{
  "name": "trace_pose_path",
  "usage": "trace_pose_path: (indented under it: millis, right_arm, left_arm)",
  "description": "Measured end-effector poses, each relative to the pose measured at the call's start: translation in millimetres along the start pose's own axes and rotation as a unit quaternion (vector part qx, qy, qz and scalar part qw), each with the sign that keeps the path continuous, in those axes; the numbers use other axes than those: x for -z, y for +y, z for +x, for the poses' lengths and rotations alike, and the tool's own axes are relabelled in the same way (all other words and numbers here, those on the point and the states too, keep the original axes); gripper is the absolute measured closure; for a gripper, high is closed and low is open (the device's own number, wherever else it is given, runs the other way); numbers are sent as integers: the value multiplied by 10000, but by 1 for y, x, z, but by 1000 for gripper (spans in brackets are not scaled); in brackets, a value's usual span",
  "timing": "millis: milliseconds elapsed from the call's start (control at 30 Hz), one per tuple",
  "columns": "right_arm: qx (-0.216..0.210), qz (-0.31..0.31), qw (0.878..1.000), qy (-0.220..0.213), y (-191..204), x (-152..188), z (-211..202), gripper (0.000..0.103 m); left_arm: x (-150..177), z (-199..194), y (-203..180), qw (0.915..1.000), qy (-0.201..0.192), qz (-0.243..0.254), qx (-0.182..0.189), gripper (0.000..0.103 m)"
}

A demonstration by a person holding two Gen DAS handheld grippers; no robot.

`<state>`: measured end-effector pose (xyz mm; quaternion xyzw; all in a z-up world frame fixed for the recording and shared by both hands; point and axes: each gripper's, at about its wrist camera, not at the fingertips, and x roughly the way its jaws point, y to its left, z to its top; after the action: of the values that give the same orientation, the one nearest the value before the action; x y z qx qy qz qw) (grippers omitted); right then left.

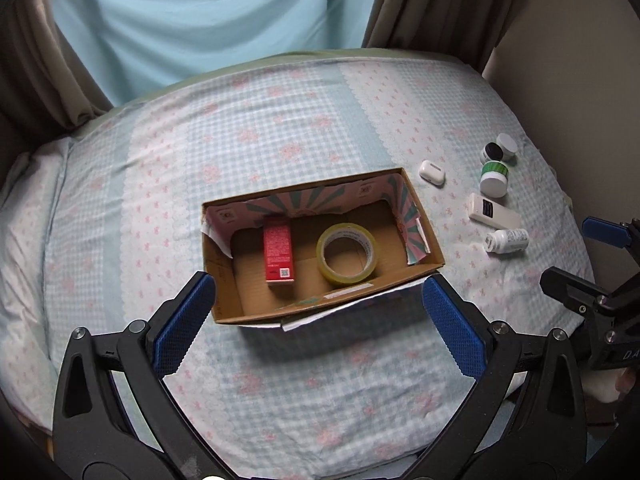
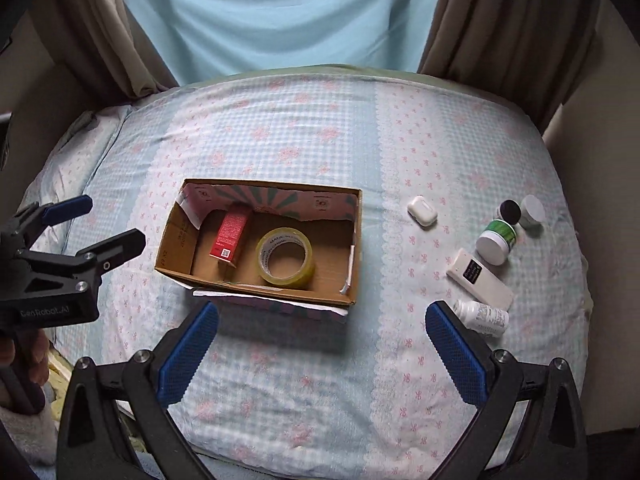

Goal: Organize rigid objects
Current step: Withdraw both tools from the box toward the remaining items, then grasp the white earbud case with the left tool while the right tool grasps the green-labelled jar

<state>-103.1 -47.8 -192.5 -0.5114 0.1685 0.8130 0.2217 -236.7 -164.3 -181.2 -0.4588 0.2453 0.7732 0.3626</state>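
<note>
An open cardboard box (image 1: 424,208) (image 2: 172,236) sits on the bed and holds a red carton (image 1: 278,254) (image 2: 230,238) and a roll of yellow tape (image 1: 346,254) (image 2: 285,256). To its right lie a white earbud case (image 1: 431,173) (image 2: 422,211), a green-banded jar (image 1: 494,178) (image 2: 496,242), a black-lidded jar (image 1: 491,152) (image 2: 509,211), a white-lidded jar (image 1: 507,145) (image 2: 532,210), a flat white bottle (image 1: 494,211) (image 2: 479,278) and a small pill bottle (image 1: 506,240) (image 2: 482,316). My left gripper (image 1: 318,300) is open and empty just in front of the box. My right gripper (image 2: 322,320) is open and empty, right of the box front.
The bed has a blue-and-pink checked sheet (image 1: 300,380) (image 2: 304,380). Curtains (image 1: 200,12) (image 2: 288,12) hang behind it and a wall (image 1: 580,80) runs along its right side. A pillow (image 1: 24,208) lies at the left end.
</note>
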Motion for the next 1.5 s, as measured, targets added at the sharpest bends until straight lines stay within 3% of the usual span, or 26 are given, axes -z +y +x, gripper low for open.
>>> trace_pose_path:
  millis: [200,400,633,867,1167,1500]
  right_arm:
    - [281,619,9975,-217,-75,28,-30,0]
    - [379,769,9958,-321,-146,47,-47,0]
    - [178,983,9945,-315,-216,51,-47,0]
    - [-79,1173,9928,-238,-262,36,-29,0]
    - [-543,1910,9801,-15,-312,0,32,0]
    - [-1048,3171,9416,434,-349,-29,130,0]
  left_arm:
    - [4,-6,-56,9996,-71,289,35,0]
    - [5,-9,-111,9998,-68,183,25,0]
    - [-6,10,-169,9995,128,278,-82,0]
    - [-40,40,-203,9988,327,347,-50,0]
    - [-106,119,-239,9922,775,974,77,0]
    - [-159,266,-270,9713,1581,1764,224,0]
